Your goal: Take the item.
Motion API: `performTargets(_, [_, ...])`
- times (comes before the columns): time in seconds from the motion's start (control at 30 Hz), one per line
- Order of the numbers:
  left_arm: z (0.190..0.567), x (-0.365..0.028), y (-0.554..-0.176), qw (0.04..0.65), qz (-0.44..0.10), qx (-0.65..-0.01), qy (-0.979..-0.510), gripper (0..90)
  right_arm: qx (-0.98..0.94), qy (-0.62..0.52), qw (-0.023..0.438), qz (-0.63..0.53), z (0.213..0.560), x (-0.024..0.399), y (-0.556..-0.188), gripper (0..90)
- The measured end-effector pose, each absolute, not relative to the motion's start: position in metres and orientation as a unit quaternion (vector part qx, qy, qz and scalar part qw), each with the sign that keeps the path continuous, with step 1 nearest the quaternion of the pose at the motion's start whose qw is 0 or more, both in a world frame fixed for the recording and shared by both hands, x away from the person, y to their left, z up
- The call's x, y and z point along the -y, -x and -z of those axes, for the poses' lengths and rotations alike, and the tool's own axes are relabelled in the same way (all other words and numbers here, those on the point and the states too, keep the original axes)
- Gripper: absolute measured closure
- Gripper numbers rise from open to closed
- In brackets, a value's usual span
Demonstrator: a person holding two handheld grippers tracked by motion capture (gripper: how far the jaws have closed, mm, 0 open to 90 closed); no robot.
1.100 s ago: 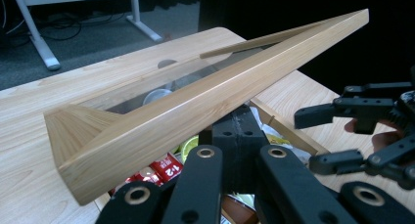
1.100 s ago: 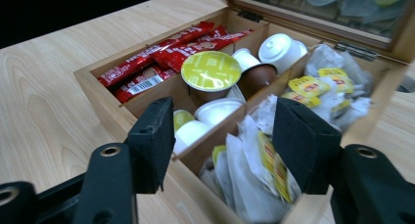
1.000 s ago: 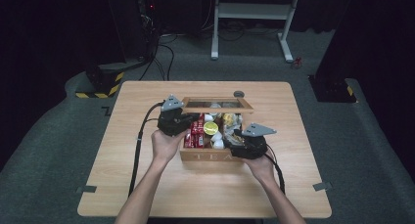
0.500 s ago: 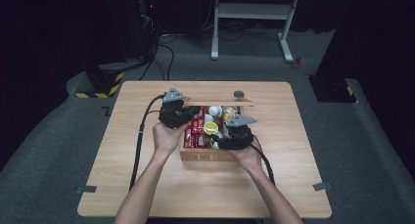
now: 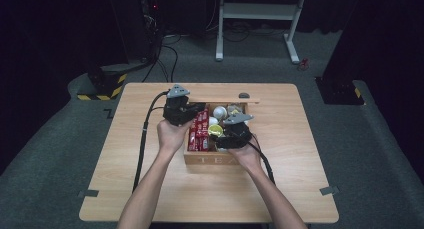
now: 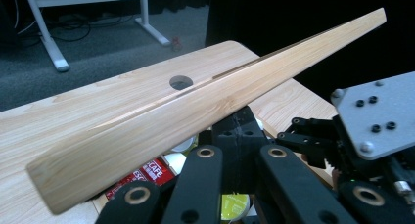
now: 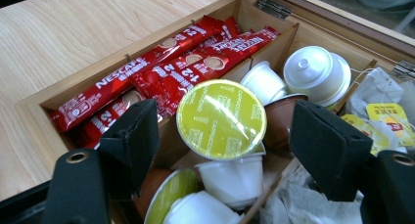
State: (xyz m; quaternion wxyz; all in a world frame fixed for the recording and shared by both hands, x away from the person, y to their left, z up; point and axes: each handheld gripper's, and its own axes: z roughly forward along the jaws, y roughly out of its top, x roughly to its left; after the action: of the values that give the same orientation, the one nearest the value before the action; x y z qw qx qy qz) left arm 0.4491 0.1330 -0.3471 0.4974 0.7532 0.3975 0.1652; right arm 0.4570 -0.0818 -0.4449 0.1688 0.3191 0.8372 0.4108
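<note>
A: Logging the right gripper (image 7: 230, 136) first. Hovering over the wooden tea box (image 5: 212, 159), jaws standing wide apart, having just been opening.

B: Clamping anything?

A: Clamping nothing. Bracketing the yellow-lidded capsule (image 7: 221, 119) between the foam pads (image 7: 132, 131), touching it on neither side.

B: Noting where that capsule is sitting.

A: Lying in the box's middle compartment, tilted, resting on other capsules underneath. Noting the box itself: sitting mid-tabletop, closer to the far edge of the table (image 5: 150, 189) than to the near one, well clear of both side edges.

B: Moving on to the left gripper (image 6: 240, 155).

A: Staying at the box's far left corner, jaws drawn together. Showing the raised lid (image 6: 195, 111) edge-on right above the jaws in the left gripper view. Not managing to tell whether the jaws are pinching the lid or just propping it from beneath.

B: Recording the lid as open, then?

A: Yes, standing up along the box's far edge, hinges showing in the right gripper view.

B: Listing the rest of the contents.

A: Red coffee sachets (image 7: 161, 72) filling the left compartment, lying lengthwise. White capsules (image 7: 315, 72) sitting toward the far end of the middle compartment. Tea bags (image 7: 386, 111) crowding the right compartment.

B: Hands?

A: Left hand (image 5: 172, 134) gripping its tool beside the box's left wall; right hand (image 5: 247, 156) gripping its tool above the box's near right corner.
</note>
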Motion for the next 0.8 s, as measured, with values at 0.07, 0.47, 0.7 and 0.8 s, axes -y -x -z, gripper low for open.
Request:
performTargets(0.07, [0.346,-0.134,-0.45,0.497,-0.167,-0.396,-0.754,90.0,-0.837,-0.319,0.168,-0.411,0.445,0.079,-0.459,26.3])
performTargets(0.47, [0.345,-0.133,-0.452,0.498,-0.165,-0.397,-0.753,90.0,-0.841,-0.333,0.149,-0.4,0.456,0.069,-0.469,27.2])
performTargets(0.7, [0.345,-0.133,-0.452,0.499,-0.164,-0.398,-0.753,90.0,-0.846,-0.338,0.141,-0.388,0.454,0.064,-0.472,28.7])
performTargets(0.8, [0.345,-0.134,-0.453,0.498,-0.165,-0.397,-0.753,90.0,-0.85,-0.339,0.144,-0.376,0.454,0.058,-0.474,28.3])
